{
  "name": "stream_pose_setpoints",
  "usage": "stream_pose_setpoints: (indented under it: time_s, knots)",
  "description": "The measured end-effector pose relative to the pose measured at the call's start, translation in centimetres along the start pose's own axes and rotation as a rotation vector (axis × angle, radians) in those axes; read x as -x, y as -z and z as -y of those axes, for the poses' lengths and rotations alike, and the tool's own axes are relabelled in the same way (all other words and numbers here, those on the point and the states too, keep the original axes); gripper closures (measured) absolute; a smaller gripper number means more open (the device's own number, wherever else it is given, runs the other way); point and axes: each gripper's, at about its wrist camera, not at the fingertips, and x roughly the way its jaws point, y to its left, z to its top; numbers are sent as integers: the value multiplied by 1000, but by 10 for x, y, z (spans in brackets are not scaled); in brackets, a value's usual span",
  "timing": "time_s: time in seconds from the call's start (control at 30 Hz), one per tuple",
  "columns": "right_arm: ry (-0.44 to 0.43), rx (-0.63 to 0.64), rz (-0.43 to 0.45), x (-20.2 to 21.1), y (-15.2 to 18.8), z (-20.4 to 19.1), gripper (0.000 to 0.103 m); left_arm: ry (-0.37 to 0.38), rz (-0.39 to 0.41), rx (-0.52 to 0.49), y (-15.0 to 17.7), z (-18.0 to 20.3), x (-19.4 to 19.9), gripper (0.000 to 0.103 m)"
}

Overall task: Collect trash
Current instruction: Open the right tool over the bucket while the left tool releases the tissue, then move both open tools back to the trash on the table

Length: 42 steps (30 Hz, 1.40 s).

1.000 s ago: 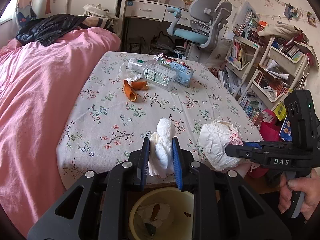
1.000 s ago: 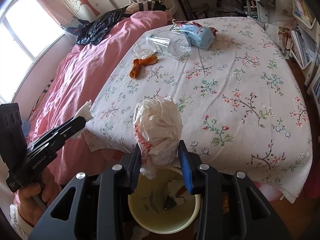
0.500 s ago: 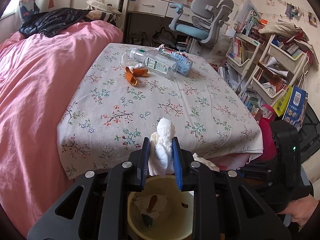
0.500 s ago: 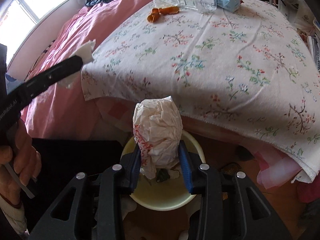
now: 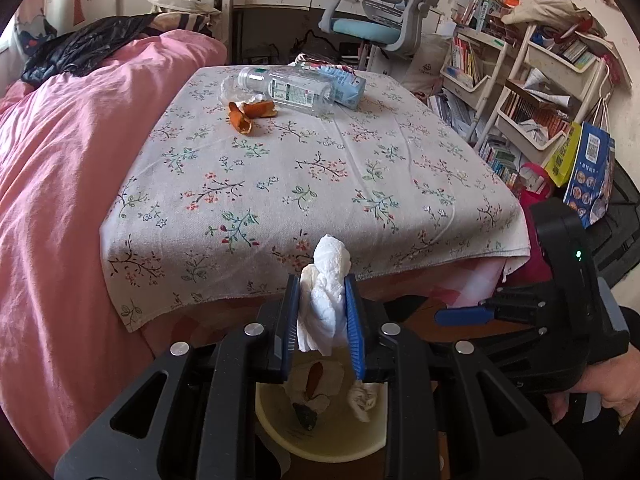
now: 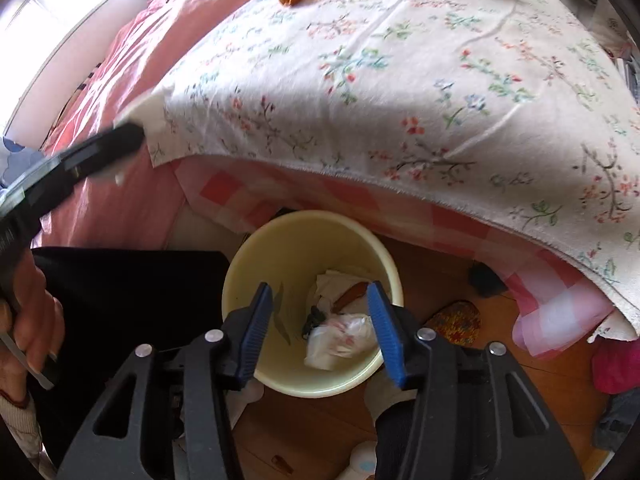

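Observation:
My left gripper is shut on a crumpled white tissue and holds it just above the pale yellow bin. My right gripper is open and empty over the same bin. A crumpled white wrapper with red print lies inside the bin with tissue and an orange peel. On the floral table, orange peel, a clear plastic bottle and a blue carton lie at the far end. The right gripper also shows in the left wrist view.
A pink bed cover lies against the table's left side. An office chair and cluttered bookshelves stand behind and to the right. A patterned slipper lies on the wooden floor beside the bin.
My right gripper has opened and the crumpled wrapper has dropped into the bin. My left gripper has moved back off the table edge, still holding the tissue over the bin.

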Motion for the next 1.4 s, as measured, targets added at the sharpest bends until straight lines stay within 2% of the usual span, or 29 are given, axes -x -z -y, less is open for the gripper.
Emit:
stream_pose_setpoints:
  time_s: [0.2,0.3,0.4,0.57,0.83,0.97,1.23,1.4]
  knots:
    - [14,-28,48,10,2,6,53,2,-73,-58,13,13,-8,82]
    - [21,-44,71,15,-2,9,53,20,-137,-78,21,19,-15,81]
    - [27,-54,99,22,-3,12,51,24,-164,-92,25,23,-18,77]
    - [30,-77,129,28,-2,16,49,16,-100,-40,20,17,-9,58]
    - [32,-73,145,28,-3,14,47,-6,36,82,8,-4,9,47]
    - [32,-67,148,29,-2,12,47,-43,72,132,4,-14,14,45]
    - [43,-32,180,31,-7,1,45,-72,114,236,-2,-35,18,41]
    - [36,-18,224,34,-16,-5,43,-83,148,287,-22,-48,19,40]
